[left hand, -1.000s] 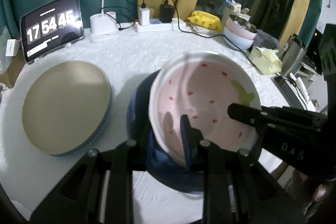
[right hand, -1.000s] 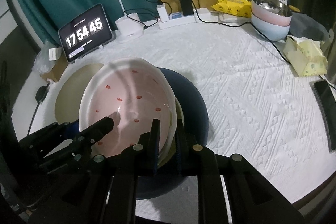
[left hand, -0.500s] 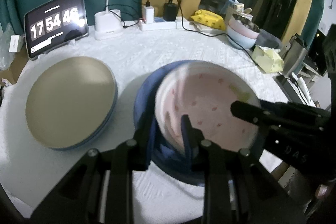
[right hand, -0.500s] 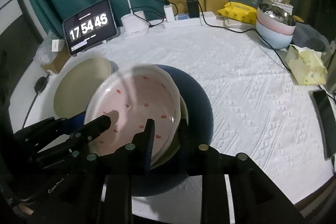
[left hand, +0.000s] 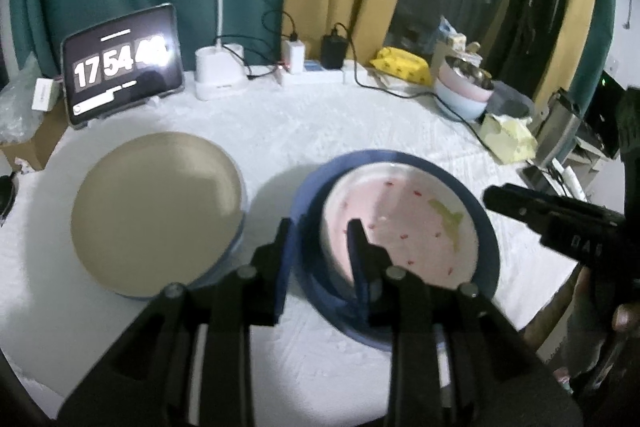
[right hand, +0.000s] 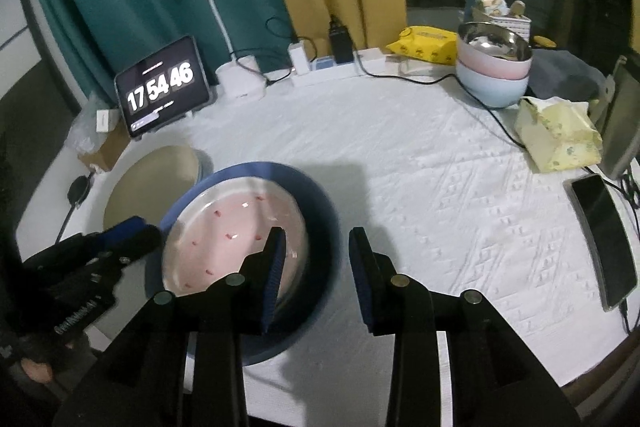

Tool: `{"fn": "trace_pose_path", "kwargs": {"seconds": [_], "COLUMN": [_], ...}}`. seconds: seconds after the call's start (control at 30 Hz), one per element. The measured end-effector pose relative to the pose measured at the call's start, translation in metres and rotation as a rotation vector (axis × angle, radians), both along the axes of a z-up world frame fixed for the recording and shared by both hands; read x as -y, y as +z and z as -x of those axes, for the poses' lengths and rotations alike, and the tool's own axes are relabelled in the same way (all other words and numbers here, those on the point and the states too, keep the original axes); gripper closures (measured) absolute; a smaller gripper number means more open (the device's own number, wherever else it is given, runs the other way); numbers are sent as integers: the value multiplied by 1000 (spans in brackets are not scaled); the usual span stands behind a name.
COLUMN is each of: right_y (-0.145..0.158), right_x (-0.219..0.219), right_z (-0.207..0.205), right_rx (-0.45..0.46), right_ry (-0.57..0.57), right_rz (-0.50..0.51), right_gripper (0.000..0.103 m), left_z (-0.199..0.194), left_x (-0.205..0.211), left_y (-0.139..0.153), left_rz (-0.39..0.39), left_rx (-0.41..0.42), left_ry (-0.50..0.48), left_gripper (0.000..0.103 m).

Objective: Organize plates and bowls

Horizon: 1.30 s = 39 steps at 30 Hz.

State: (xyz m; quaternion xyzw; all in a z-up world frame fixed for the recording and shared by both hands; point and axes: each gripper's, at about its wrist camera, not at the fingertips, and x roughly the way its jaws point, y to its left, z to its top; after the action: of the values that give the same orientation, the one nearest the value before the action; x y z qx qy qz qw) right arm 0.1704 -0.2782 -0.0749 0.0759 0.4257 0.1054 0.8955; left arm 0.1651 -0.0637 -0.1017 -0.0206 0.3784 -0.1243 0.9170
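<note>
Left hand-held gripper (left hand: 318,241) jaws are opening, straddling the near rims of the pink plate (left hand: 400,227) and blue plate (left hand: 490,247), not pressing. Right hand-held gripper (right hand: 316,255) jaws are opening, empty, just right of the stack. Beige plate (left hand: 156,211) is lying farther left on the desk (right hand: 440,187).

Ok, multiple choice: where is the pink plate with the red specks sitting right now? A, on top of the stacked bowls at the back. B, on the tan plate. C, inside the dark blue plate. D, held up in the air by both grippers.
C: the pink plate lies flat inside the dark blue plate, whose rim rings it.
</note>
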Motion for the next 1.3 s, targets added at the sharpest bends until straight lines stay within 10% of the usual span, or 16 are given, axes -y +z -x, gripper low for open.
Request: {"fn": "trace_pose_path", "kwargs": {"seconds": [0.5, 0.83, 1.07, 1.3], "right_y": [-18, -41, -47, -53], "right_x": [20, 7, 14, 16], "right_z": [-9, -16, -15, -16], "right_rx": [-41, -98, -103, -103], "right_ry": [15, 48, -60, -114], "right_rz": [-47, -9, 41, 23], "right_gripper": [67, 66, 33, 32], "left_z": [-8, -12, -8, -7], "left_x": [-21, 1, 3, -1], "left_y": [-18, -32, -35, -40], "left_rz": [18, -108, -143, -80], "left_rx": [-45, -66, -4, 26], "left_ry": [23, 9, 47, 129], "left_gripper": [68, 68, 68, 68]}}
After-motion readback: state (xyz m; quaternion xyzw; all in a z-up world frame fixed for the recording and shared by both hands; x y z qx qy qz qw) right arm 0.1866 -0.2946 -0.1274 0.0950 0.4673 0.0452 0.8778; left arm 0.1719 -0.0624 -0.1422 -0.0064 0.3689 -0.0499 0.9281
